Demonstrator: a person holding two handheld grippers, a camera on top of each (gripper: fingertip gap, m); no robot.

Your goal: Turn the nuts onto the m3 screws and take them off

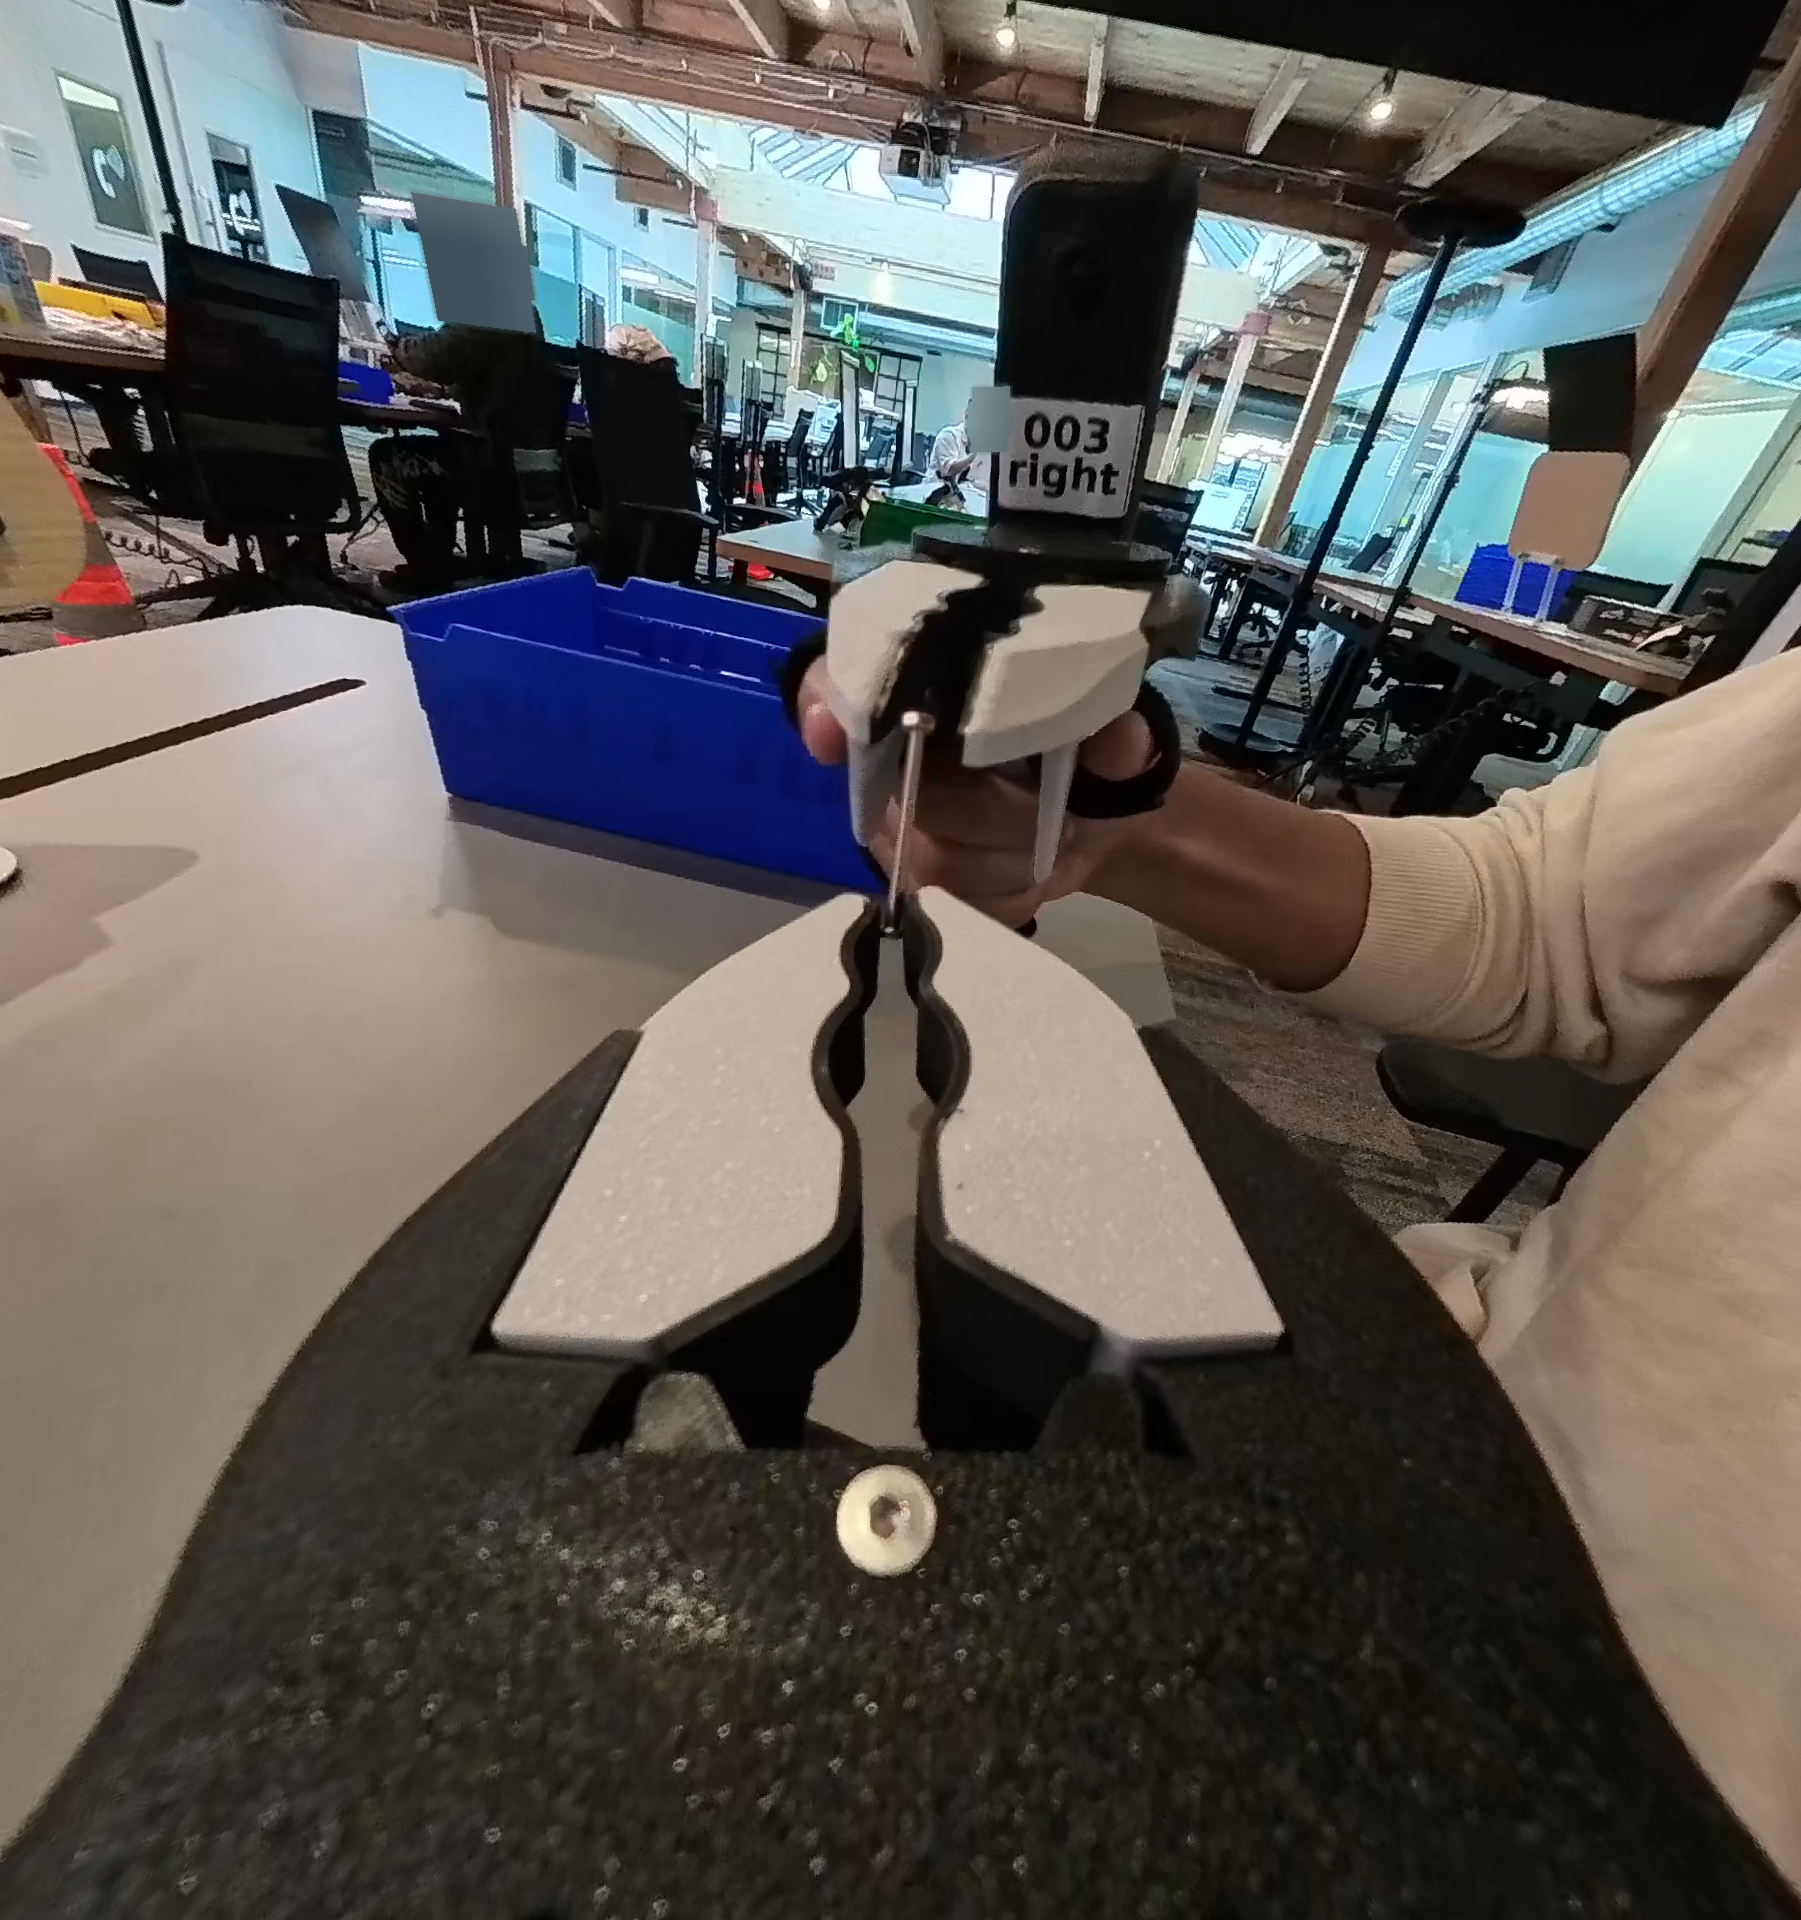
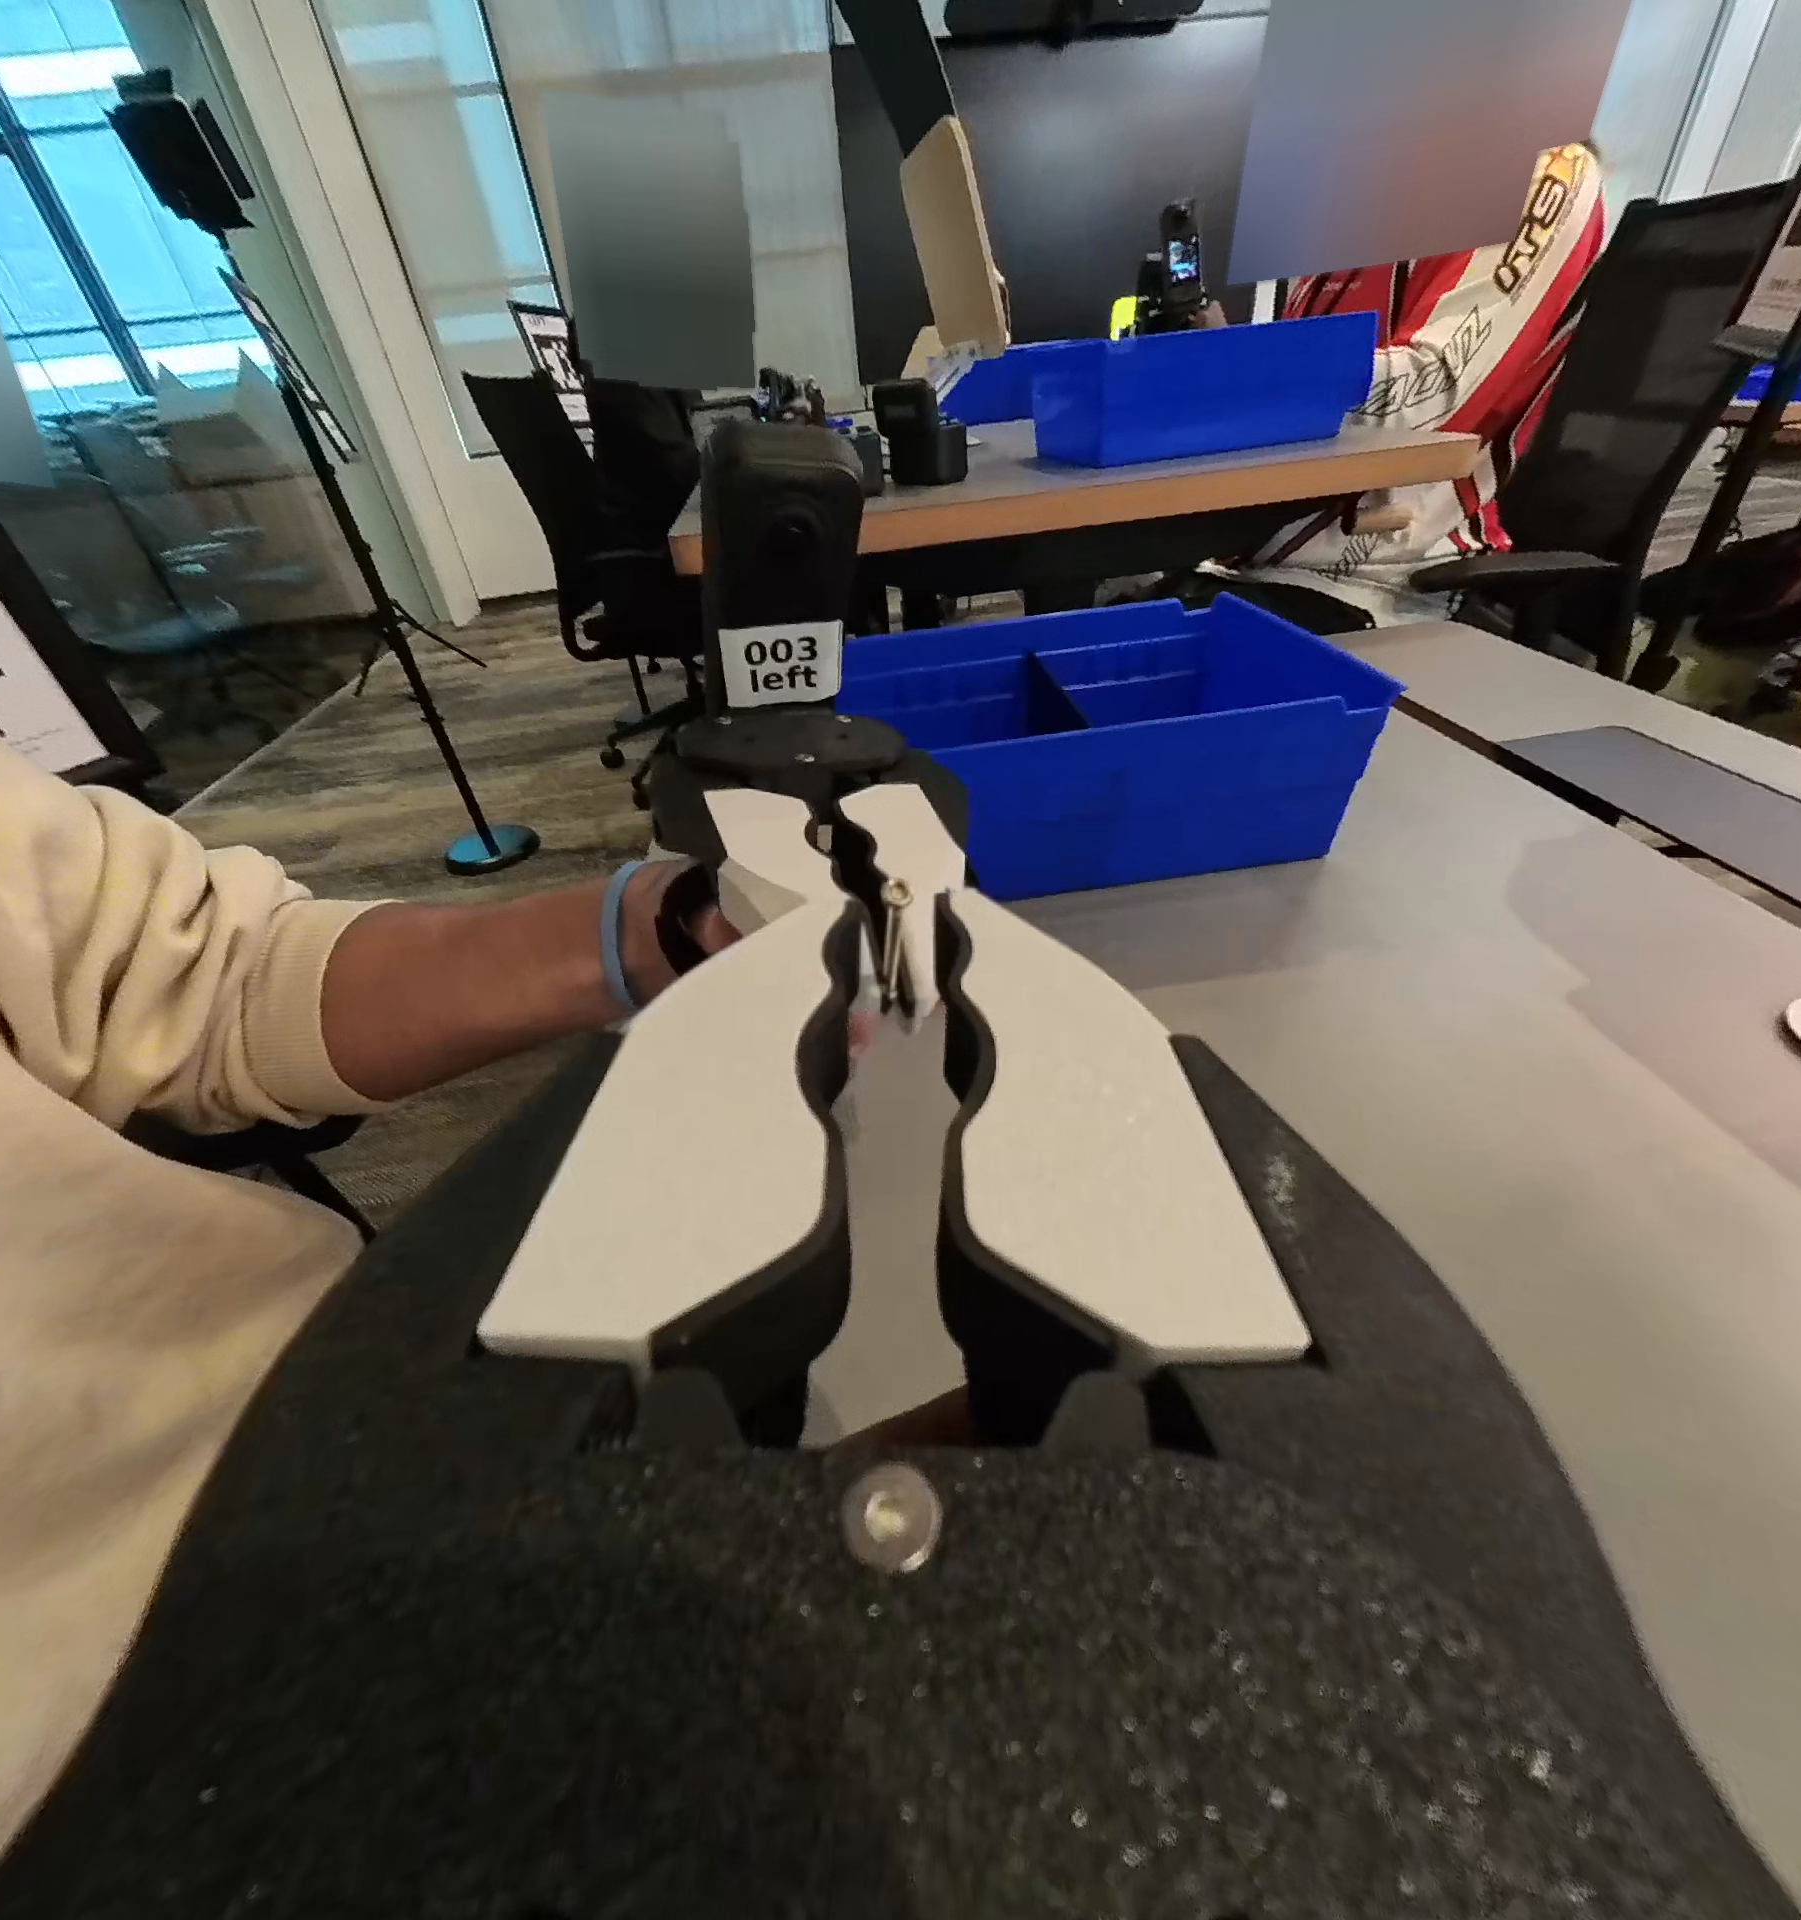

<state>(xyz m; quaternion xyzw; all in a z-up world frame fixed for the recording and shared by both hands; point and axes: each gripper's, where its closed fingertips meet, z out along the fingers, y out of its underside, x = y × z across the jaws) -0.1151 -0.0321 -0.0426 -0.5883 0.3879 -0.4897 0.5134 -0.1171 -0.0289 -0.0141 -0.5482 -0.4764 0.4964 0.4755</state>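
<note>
left wrist view: left gripper (image 1: 891, 928) pinched on tip of long thin silver m3 screw (image 1: 906, 821); right gripper (image 2: 891, 961) clamps head end. nut too small to confirm; threading stage unclear. blue plastic bin (image 2: 1135, 790) behind on grey worktop (image 2: 1498, 1039).

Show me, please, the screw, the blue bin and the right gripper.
screw (image 1: 904, 805), left wrist view, mid-shaft.
blue bin (image 2: 1166, 821), right wrist view, front wall.
right gripper (image 2: 891, 920), right wrist view, between its fingertips.
</note>
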